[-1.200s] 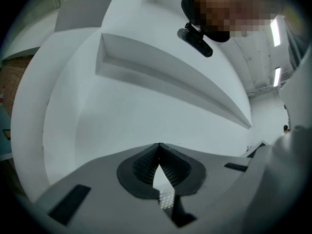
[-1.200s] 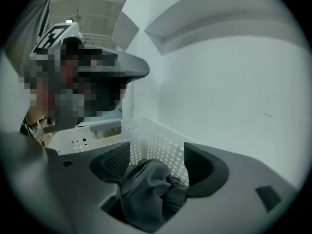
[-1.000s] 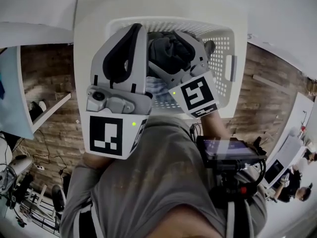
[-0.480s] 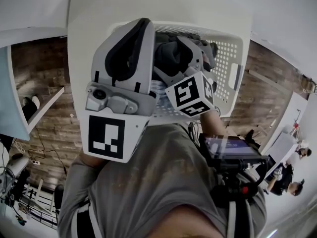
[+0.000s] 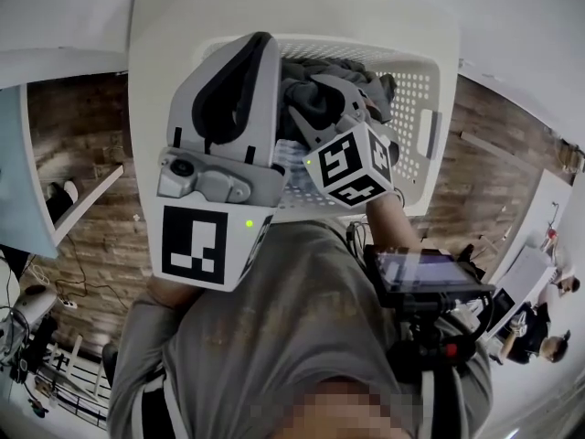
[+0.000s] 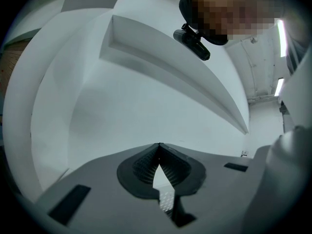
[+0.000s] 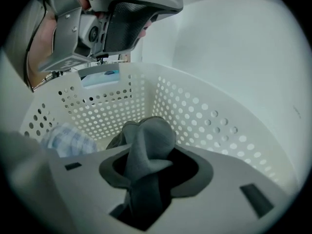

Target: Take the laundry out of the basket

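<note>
A white perforated laundry basket (image 5: 416, 108) stands on a white table. In it lie a dark grey garment (image 5: 306, 94) and a pale blue checked cloth (image 7: 66, 140). My right gripper (image 5: 343, 99) points down into the basket. Its jaws have just been closing, and a bunched fold of the grey garment (image 7: 148, 140) is pinched between the pads of this gripper (image 7: 146, 165). My left gripper (image 5: 247, 53) hovers level over the basket's left rim, holding nothing. In its own view the left gripper (image 6: 158, 147) has its tips touching in front of a bare white surface.
The white table (image 5: 302, 7) carries the basket and runs on behind it. The basket wall (image 7: 195, 116) closes in around my right gripper. Wood floor (image 5: 82, 135) shows on both sides. A white desk edge (image 5: 87, 195) lies at left, and people sit far off at lower right.
My right gripper has sunk deeper into the basket and its jaws have closed on the grey garment. The left gripper has barely moved.
</note>
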Demonstrator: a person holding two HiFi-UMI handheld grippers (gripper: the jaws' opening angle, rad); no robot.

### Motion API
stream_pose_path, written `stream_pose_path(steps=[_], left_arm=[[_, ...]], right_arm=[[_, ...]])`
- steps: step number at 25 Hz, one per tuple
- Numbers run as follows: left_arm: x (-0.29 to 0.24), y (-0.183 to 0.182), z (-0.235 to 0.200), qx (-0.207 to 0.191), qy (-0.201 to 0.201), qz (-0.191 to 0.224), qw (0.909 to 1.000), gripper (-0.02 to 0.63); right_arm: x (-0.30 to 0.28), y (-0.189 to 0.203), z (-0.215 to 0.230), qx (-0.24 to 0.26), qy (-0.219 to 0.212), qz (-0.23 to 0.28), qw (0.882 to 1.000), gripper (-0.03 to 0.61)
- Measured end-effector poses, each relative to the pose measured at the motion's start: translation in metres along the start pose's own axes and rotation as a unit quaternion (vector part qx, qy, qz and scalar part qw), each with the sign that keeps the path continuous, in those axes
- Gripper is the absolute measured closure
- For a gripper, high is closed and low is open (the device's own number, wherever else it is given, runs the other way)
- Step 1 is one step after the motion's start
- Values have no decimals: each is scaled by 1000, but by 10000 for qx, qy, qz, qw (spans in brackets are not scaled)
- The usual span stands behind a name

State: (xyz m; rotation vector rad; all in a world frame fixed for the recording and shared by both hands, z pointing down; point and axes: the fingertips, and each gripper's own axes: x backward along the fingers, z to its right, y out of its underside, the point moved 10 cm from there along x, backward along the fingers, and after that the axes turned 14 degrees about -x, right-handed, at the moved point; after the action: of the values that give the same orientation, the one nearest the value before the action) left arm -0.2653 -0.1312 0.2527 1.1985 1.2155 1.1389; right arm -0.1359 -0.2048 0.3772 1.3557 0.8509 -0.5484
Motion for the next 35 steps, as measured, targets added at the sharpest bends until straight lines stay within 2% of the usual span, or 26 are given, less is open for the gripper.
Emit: stream_pose_path(steps=[3,8,13,17,21,28,31,35], left_arm=[[7,-8,12,-102,6,64,9999,606],[21,-21,25,-304,11,237,9993,606],[38,-34,44,-477,53,331,9983,606],[57,-46,57,-604,-4,476,9970,606],[74,-50,58,-671,-76,604,9959,606],[96,-69,72,-815,-24,1009,9915,606],[99,-81,93,-900,124,1225,9883,606],[101,-87,101,-918,376,1377,9855,606]], right_arm=[[12,2,2,-124,-6,123,9998,442],[36,0,4,-367,114,599,9975,462],[65,-3,7,-672,242,1320,9887,468],[99,-13,7,-777,337,1966,9768,471],[129,-28,2,-862,431,2635,9598,471],[211,-47,-11,-768,914,3861,9147,472],[258,-40,-9,-715,1357,4156,8965,472],[293,-32,-13,-629,1790,4352,8801,472]])
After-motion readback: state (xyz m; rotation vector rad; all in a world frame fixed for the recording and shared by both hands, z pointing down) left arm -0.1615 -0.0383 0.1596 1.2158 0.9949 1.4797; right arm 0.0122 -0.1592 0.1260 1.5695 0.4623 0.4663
